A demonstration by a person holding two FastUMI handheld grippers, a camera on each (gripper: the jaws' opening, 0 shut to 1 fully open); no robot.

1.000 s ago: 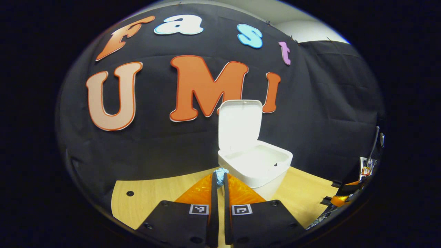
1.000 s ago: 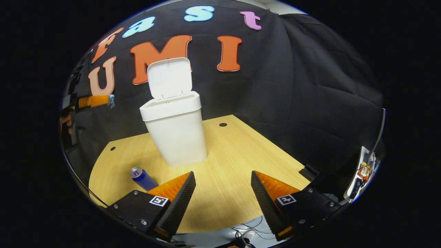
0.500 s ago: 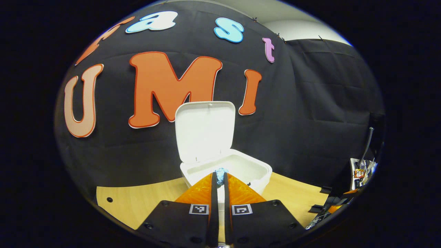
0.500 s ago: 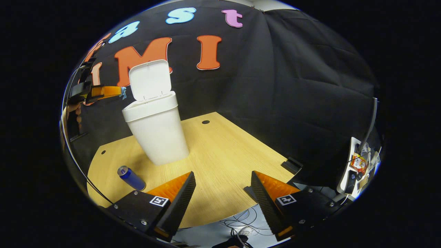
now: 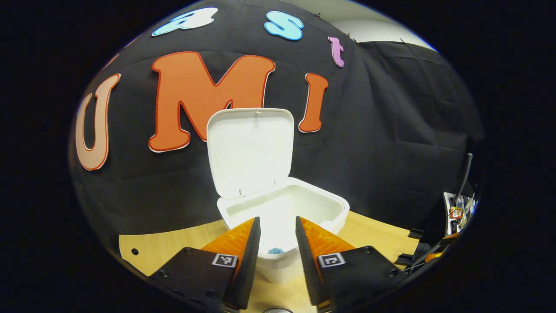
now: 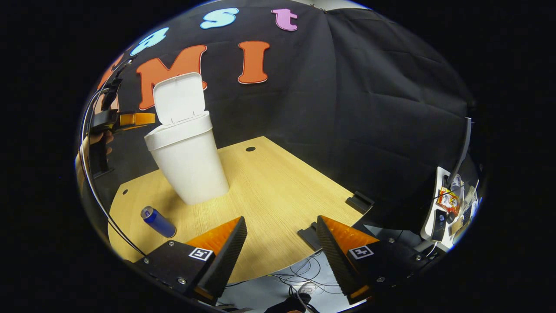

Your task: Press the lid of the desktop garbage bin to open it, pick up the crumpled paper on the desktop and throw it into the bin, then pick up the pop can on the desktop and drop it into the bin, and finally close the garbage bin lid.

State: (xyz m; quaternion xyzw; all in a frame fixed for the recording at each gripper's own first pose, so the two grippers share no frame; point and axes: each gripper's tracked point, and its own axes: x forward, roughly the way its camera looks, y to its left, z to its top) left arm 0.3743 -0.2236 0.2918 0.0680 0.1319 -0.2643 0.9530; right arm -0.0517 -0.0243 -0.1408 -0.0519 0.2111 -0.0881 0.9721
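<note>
Black cloth walls close off the booth behind a light wooden desktop [image 6: 269,187]. On it stands the white garbage bin [image 6: 189,167], its hinged lid [image 5: 249,150] raised upright at the back so the mouth lies open.

From the left gripper view, the left gripper [image 5: 278,226] hangs just above the near rim of the bin, its jaws parted with nothing between them. Down between the fingers, inside the bin, lies the crumpled paper [image 5: 275,251], a small bluish wad against the white interior.

From the right gripper view, the left gripper shows at the far left, level with the bin's rim and just beside it, with a hand [image 6: 96,140] around its handle. The right gripper [image 6: 281,226] hangs over the near edge of the desktop, well apart from the bin, its jaws spread wide and empty. The blue pop can [image 6: 157,221] lies on its side on the desktop, near the foot of the bin and left of the right gripper's fingers. Cables [image 6: 299,278] trail on the floor below the desktop's edge.
</note>
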